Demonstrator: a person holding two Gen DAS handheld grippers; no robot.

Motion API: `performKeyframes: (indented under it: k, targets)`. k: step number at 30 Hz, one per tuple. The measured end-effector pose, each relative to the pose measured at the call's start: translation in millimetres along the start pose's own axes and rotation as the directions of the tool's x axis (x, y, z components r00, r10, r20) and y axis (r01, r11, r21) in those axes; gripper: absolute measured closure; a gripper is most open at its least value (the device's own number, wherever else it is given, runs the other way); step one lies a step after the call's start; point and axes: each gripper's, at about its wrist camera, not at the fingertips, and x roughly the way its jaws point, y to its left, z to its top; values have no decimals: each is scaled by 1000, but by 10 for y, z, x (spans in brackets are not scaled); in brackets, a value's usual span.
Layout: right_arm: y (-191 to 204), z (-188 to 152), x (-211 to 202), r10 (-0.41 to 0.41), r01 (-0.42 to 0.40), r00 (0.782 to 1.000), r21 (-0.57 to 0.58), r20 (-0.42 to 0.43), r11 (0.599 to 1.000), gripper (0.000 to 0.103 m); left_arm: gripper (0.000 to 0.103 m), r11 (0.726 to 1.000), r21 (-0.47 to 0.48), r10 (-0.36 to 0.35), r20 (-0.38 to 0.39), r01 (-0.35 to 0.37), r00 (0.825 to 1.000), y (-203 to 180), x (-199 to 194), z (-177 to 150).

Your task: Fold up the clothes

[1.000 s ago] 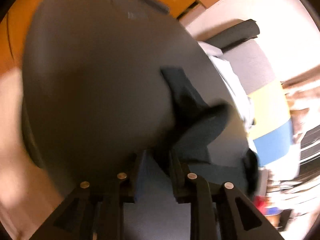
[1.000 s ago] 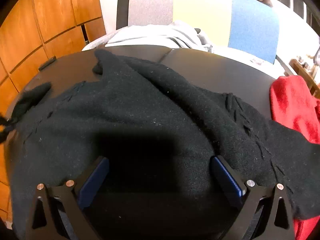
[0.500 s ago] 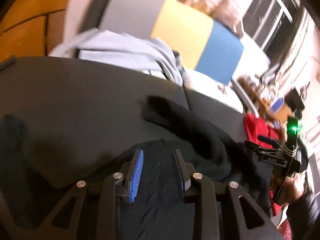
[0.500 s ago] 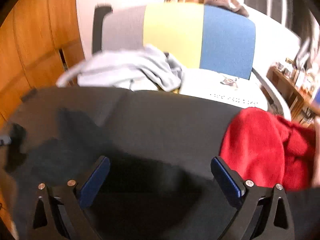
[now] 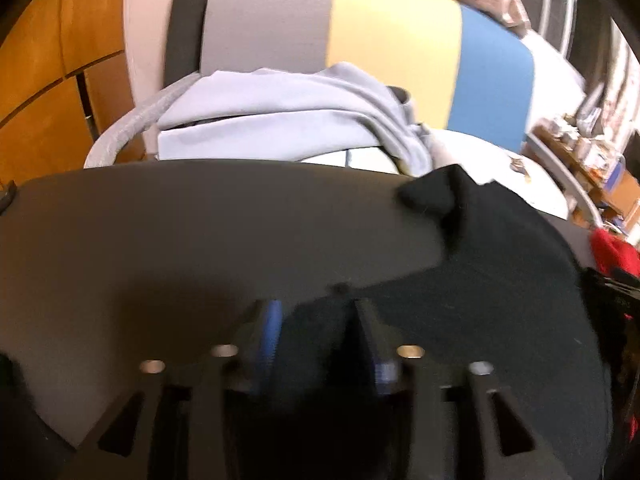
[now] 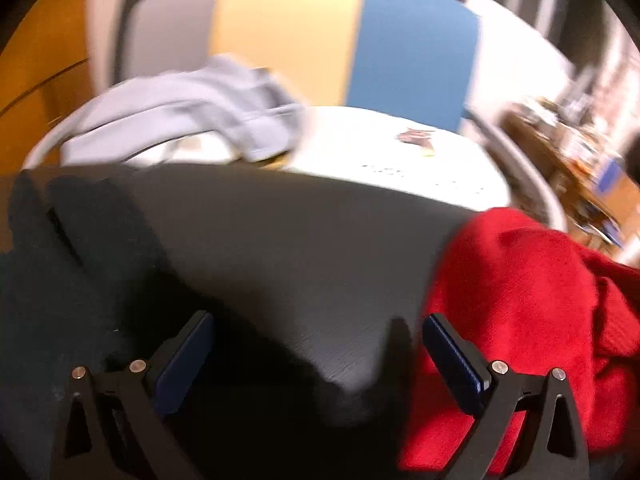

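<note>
**Black garment pinched at the table's near edge**

The left gripper [image 5: 316, 320] is low over the dark table [image 5: 200, 232], its two fingers drawn close with a fold of the black garment [image 5: 480, 280] bunched between them; it looks clamped on the cloth, though blur softens the edges. From there the black garment spreads to the right across the table, one corner peaked up near the far edge.

The right gripper [image 6: 316, 344] has its fingers spread wide with nothing between them, only bare table and shadow. In its view the black garment [image 6: 60, 280] lies at the left, and a red garment [image 6: 520, 300] is heaped at the right, just beside the right finger; whether it touches the pad I can't tell.

Beyond the table a pale grey garment [image 5: 288, 120] lies rumpled on a white surface [image 6: 380, 148], in front of a panel [image 5: 392, 52] banded grey, yellow and blue. Orange wood cabinets [image 5: 48, 80] stand at the left.
</note>
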Motion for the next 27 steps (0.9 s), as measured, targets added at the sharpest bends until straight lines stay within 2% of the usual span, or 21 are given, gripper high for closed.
performKeyframes:
  k: [1,2,5,6,9,12,14,17,19,21,23,25,27]
  targets:
    - [-62,45,44,-48,48,999,41,0,998,0,46,1000,5,15,-1,-15,1000,3,39,50]
    - [-125,70,87,-55,56,998,81,-11,995,0,45,1000,10,30,-2,-30,1000,6,78,101]
    - [-311,129,217,-38,48,998,200,-52,979,0,44,998,13,62,1,-62,998,30,45,52]
    - [-330,120,214,-18,28,999,208,-49,978,0,44,998,8,68,-3,-68,998,56,4,15]
    - [-274,31,93,83,-80,997,179,-8,981,0,45,996,-8,90,-15,-90,996,148,-153,-160]
    - [-93,-138,-175,183,-187,982,77,56,979,0,44,993,-23,111,-28,-112,993,246,-324,-361]
    - [90,-221,-195,214,-214,977,-2,0,977,0,42,991,-34,126,-37,-127,991,312,-439,-496]
    - [251,-345,-287,248,-249,968,-27,-33,968,0,38,988,-54,142,-51,-145,989,414,-603,-685]
    - [277,-426,-342,253,-254,967,-18,-43,967,0,42,988,-111,100,-64,-106,993,478,-619,-631]
    - [256,-430,-396,234,-234,971,-3,-38,972,0,48,992,-100,76,-2,-76,997,403,-699,-539]
    - [247,-383,-479,216,-216,976,-4,-3,976,0,49,995,-85,49,61,-44,997,319,-776,-443]
    - [317,-354,-692,293,-293,955,-16,49,956,0,48,1000,-22,-9,124,12,992,116,-810,-298]
    - [458,-278,-837,401,-398,913,-61,73,916,0,48,999,36,-38,124,34,992,-83,-734,-186]
